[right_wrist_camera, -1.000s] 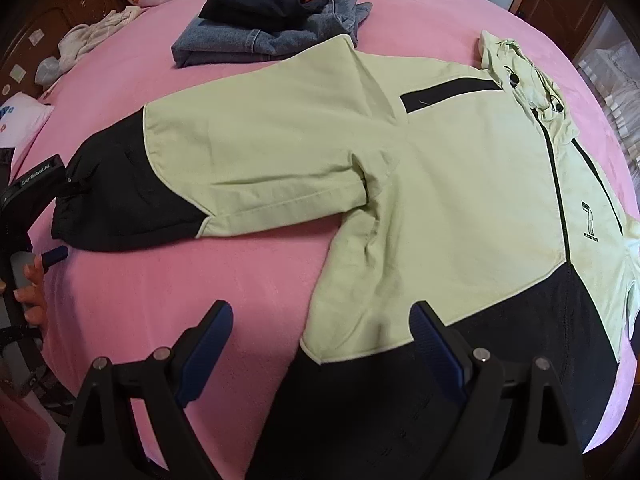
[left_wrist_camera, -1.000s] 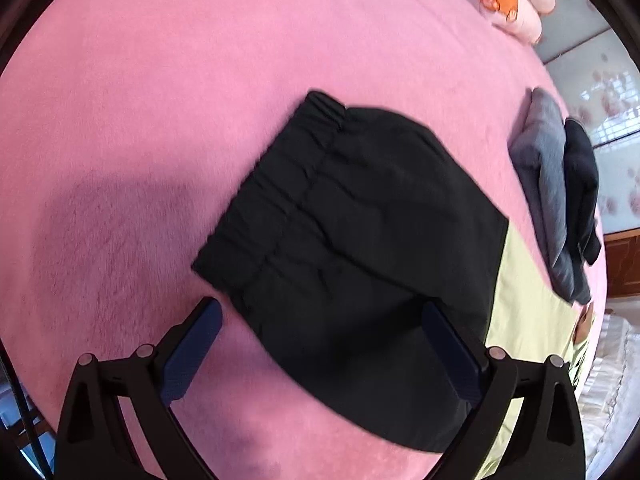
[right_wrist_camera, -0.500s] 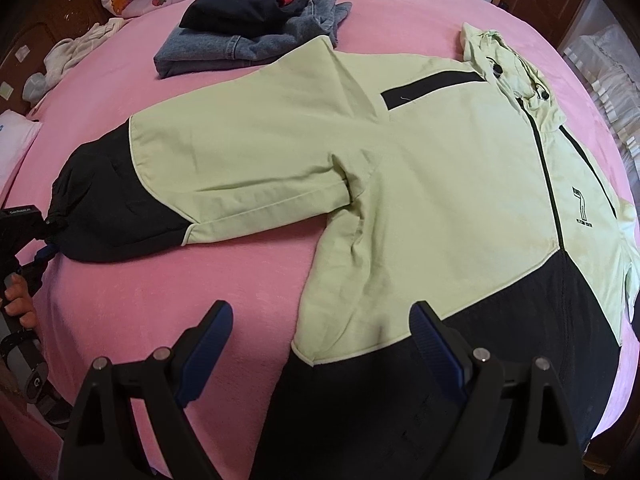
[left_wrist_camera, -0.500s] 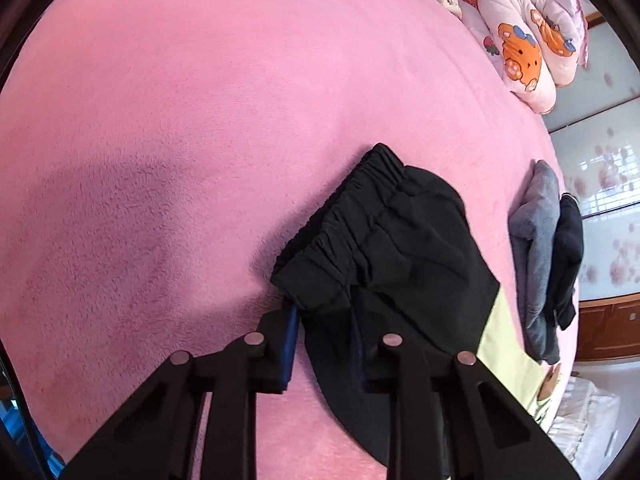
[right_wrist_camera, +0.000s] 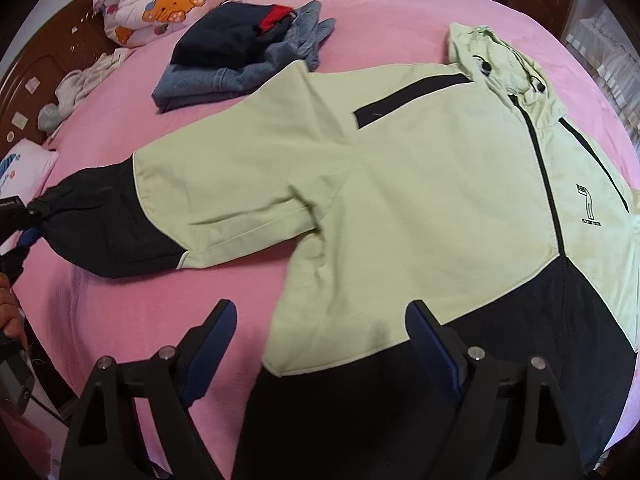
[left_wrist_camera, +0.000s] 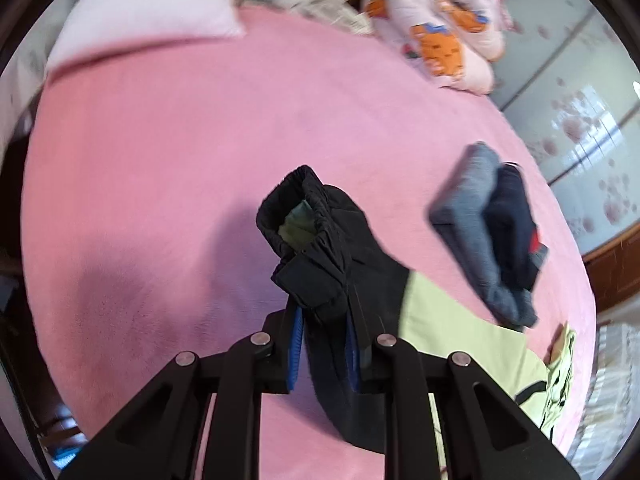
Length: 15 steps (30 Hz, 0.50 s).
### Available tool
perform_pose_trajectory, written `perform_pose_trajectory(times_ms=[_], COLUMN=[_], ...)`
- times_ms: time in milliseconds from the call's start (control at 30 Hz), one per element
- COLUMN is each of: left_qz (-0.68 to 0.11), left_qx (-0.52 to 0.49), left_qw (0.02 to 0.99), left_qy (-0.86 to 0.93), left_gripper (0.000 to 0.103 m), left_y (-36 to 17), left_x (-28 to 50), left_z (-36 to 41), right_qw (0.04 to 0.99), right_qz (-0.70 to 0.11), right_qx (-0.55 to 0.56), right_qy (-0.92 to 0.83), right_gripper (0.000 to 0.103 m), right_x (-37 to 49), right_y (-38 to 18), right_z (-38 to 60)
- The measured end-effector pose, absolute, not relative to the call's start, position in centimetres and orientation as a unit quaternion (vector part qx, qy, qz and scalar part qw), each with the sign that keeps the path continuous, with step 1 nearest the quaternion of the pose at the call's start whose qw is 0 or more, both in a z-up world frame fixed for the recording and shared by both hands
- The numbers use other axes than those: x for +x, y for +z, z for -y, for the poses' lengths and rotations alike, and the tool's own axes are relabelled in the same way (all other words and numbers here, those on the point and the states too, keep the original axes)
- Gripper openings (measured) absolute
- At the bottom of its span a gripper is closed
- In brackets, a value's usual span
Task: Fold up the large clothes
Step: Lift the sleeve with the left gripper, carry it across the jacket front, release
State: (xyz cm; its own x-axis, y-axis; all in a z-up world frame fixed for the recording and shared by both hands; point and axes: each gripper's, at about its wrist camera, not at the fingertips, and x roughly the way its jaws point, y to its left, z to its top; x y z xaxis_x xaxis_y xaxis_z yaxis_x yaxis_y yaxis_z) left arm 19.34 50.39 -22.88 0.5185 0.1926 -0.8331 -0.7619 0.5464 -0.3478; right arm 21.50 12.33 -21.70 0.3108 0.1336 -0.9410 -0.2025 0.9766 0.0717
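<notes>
Left gripper (left_wrist_camera: 322,350) clamped on the black cuff (left_wrist_camera: 308,236) of the jacket's sleeve — jaws have just been closing, cloth pinched between the blue pads, cuff raised off the bed (left_wrist_camera: 160,152). Judged reason: the sleeve end is the handle for swinging the sleeve across the body, first fold. Cuff is elasticated, gathered into ribs, mouth gaping to show pale lining. Right gripper (right_wrist_camera: 320,344) jaws apart, nothing between them, hovering low in the frame over the hem region of the jacket (right_wrist_camera: 420,184); probably waiting to pin or take the hem. Jacket lies front up, spread flat across the centre and right of the right wrist view: pale green smooth woven shell, black lower panels, black zip line, hood at upper right. Bed cover pink, plush nap. Folded clothes (right_wrist_camera: 240,52) — denim and dark knit — stacked at upper left, beyond the sleeve.
</notes>
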Motion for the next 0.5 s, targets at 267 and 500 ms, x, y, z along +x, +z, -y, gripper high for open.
perform_pose_trajectory(times_ms=[267, 500], left_qz=[-0.348, -0.336], left_qx=[-0.294, -0.269], left_qw=[0.844, 0.878], left_qy=[0.284, 0.210], left_gripper=[0.016, 0.015], left_y=[-14.6, -11.0], left_x=[22.4, 26.6], left_z=[-39.4, -28.2], right_qw=[0.809, 0.814], right_qz=[-0.576, -0.564], right_qx=[0.027, 0.068], right_qy=[0.116, 0.123], right_gripper=[0.086, 0.086], right_x=[23.8, 26.0], right_y=[-19.1, -16.7], right_z=[-3.8, 4.2])
